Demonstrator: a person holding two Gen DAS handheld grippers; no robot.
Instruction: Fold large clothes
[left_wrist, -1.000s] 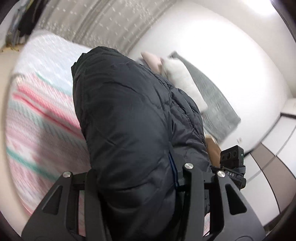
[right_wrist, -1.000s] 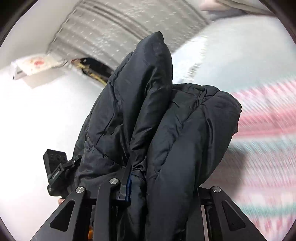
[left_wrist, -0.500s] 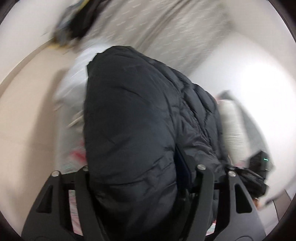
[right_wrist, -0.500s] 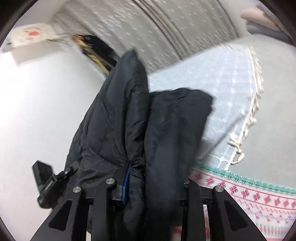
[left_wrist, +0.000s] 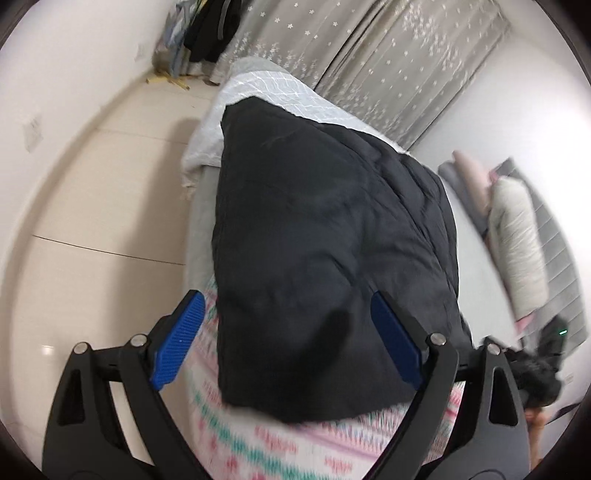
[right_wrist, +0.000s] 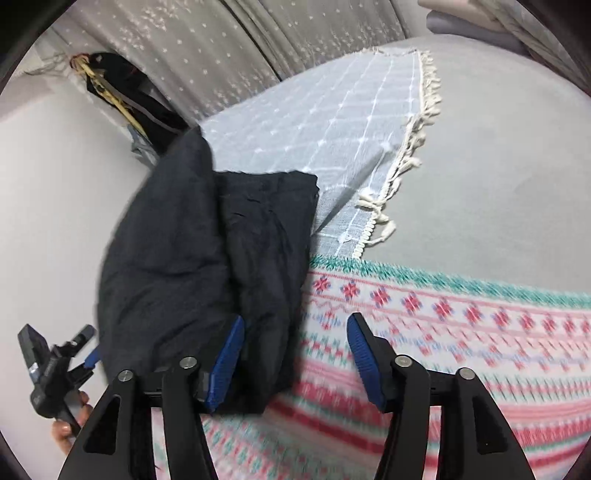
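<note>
Release has just happened: left claw (left_wrist: 286, 343) and right claw (right_wrist: 295, 363), both clamped on the black jacket (left_wrist: 332, 266) a second ago, now gape empty; it lies folded on the bed (right_wrist: 498, 166).

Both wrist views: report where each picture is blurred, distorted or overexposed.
Left wrist view: fisheye bends the floor tiles; the patterned blanket smears near the bottom, the wall at right washes out white, and the black jacket shows soft detail. Right wrist view: the blanket's pattern streaks at right, the jacket's left edge is smeared, while the fringed grey throw stays fairly crisp.
</note>
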